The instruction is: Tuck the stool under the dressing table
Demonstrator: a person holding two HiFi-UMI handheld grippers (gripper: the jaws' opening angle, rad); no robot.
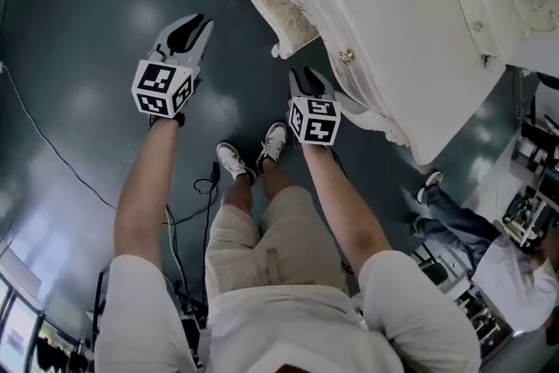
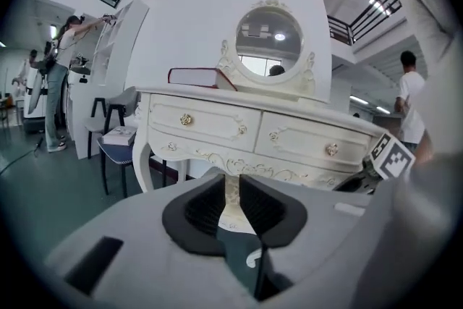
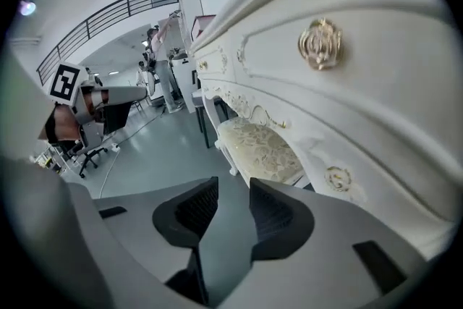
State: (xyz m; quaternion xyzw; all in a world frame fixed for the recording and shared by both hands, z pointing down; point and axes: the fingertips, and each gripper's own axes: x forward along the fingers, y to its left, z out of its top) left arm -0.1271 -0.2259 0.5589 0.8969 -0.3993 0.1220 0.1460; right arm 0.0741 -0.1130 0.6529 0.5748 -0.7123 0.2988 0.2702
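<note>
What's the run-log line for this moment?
stool: partly under dressing table | left gripper: open, empty | right gripper: open, empty

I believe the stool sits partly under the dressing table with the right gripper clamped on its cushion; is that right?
Not quite: the right gripper grips nothing. The right gripper view shows its jaws apart over bare floor, short of the stool, which does sit partly under the dressing table.
</note>
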